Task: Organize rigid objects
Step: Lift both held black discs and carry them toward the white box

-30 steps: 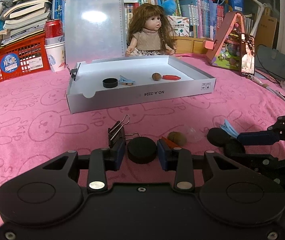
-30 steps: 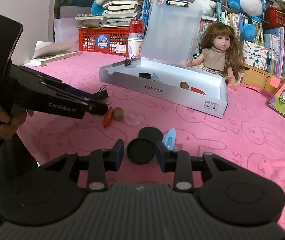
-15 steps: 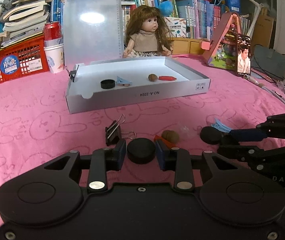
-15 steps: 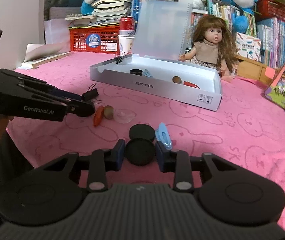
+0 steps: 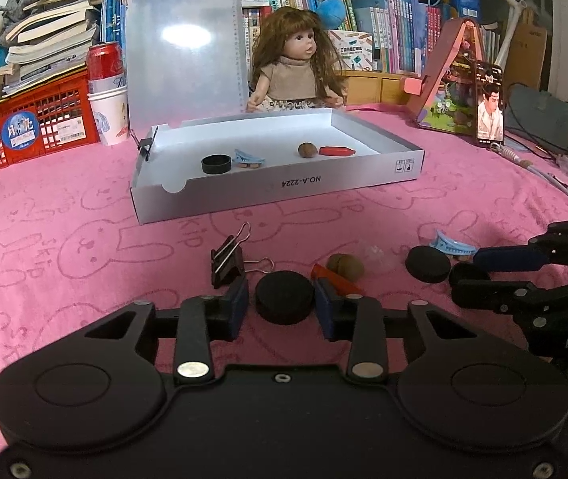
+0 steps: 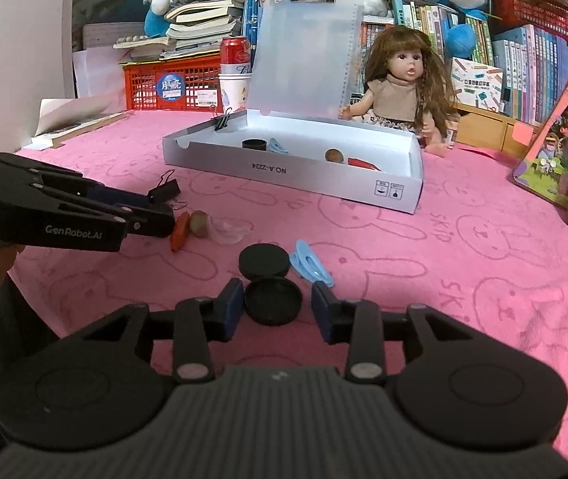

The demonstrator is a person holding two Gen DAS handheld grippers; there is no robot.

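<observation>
Gleaming round black cap (image 5: 284,297) on fuzzy pink cloth (image 5: 64,239)

The left gripper (image 5: 283,304) points down at a slant, jaws clamped on a cap (image 5: 284,297). The right gripper (image 6: 273,306) – same slant – has just been opening, pads clear of a cap (image 6: 273,302) between them.

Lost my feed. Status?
Left gripper shut on black cap. Right gripper just opened, second cap loose between pads. Way to box looks clear.
</observation>
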